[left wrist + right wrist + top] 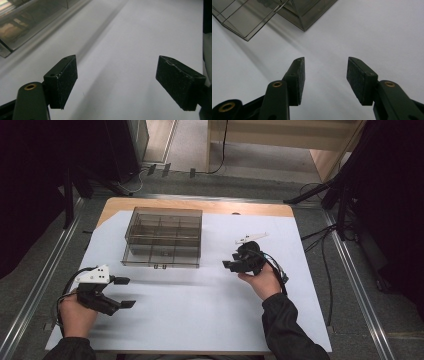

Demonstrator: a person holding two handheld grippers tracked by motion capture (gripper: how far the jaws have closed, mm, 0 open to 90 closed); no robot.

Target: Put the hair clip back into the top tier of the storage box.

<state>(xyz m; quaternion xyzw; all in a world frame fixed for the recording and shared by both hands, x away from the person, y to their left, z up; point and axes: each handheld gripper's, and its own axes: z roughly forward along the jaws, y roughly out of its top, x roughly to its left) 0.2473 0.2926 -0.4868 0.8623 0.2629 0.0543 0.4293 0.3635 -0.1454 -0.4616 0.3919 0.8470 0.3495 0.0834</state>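
A smoky clear plastic compartment box (163, 237) with its lid down sits on the white sheet at the table's back left. My left gripper (125, 292) hovers near the front left, jaws wide apart and empty, pointing right. In the left gripper view its pads (63, 80) frame bare white sheet, with the box (22, 22) at the upper left. My right gripper (228, 265) is held right of the box, open and empty, pointing left. In the right gripper view its pads (299, 77) stand apart over the sheet, and a corner of the box (307, 12) lies ahead.
The white sheet (200, 305) covers most of the wooden table (200, 206). Metal rails run along both sides of the table. Black stands and cables (325, 245) crowd the floor at right, and dark equipment stands at left.
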